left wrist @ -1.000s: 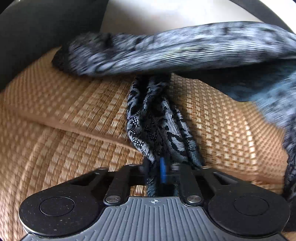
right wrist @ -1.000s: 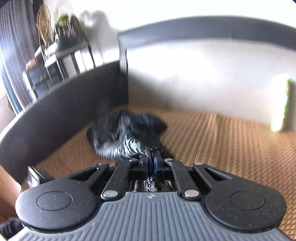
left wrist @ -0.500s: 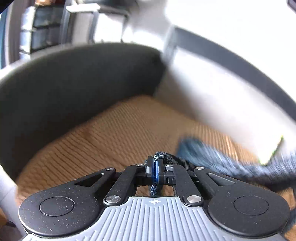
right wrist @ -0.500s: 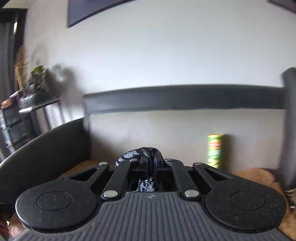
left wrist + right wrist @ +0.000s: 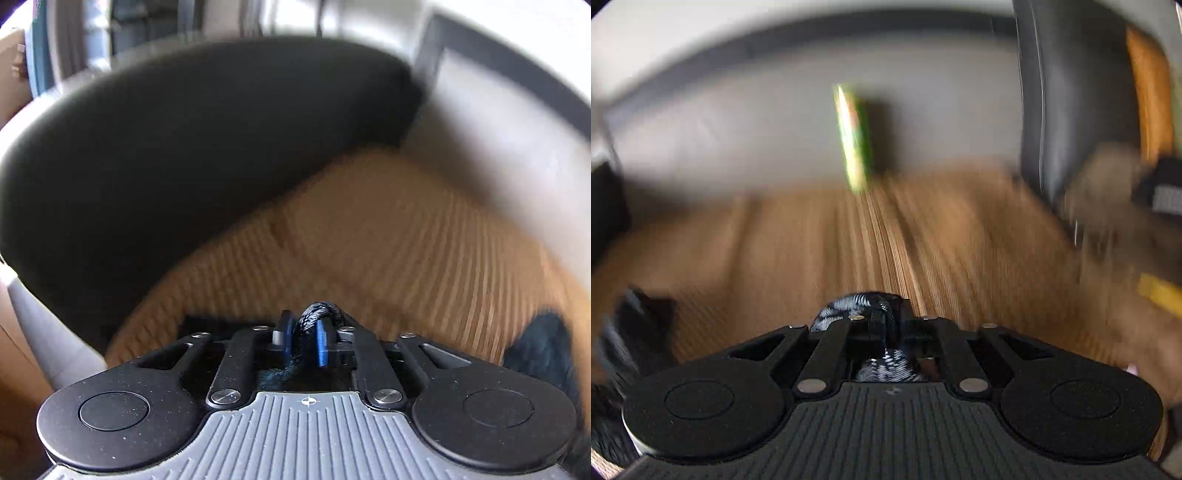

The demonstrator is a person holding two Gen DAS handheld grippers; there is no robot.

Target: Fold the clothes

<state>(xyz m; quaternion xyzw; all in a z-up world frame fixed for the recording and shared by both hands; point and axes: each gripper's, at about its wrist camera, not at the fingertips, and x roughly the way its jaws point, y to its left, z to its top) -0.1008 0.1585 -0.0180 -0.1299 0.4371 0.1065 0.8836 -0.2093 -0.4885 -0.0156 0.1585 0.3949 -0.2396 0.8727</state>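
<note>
The garment is a dark blue and grey patterned cloth. My left gripper [image 5: 306, 341] is shut on a bunched edge of the cloth [image 5: 320, 312], held above a woven tan sofa mat [image 5: 388, 236]. More of the cloth hangs at the right edge of the left wrist view [image 5: 543, 347]. My right gripper [image 5: 886, 325] is shut on another part of the cloth [image 5: 846, 308], above the same mat [image 5: 812, 236]. A dark blurred mass at the lower left of the right wrist view [image 5: 631, 332] may be hanging cloth. Both views are motion-blurred.
A dark curved sofa armrest [image 5: 177, 166] rises at the left in the left wrist view. A green can [image 5: 853, 136] stands on the mat against the pale sofa back [image 5: 738, 122]. A dark armrest [image 5: 1071, 110] and blurred items [image 5: 1160, 288] are at the right.
Both grippers lifted the cloth off the mat and swung; the spread garment left the views. The right view tilted back down toward the mat and turned right. Both stayed shut.
</note>
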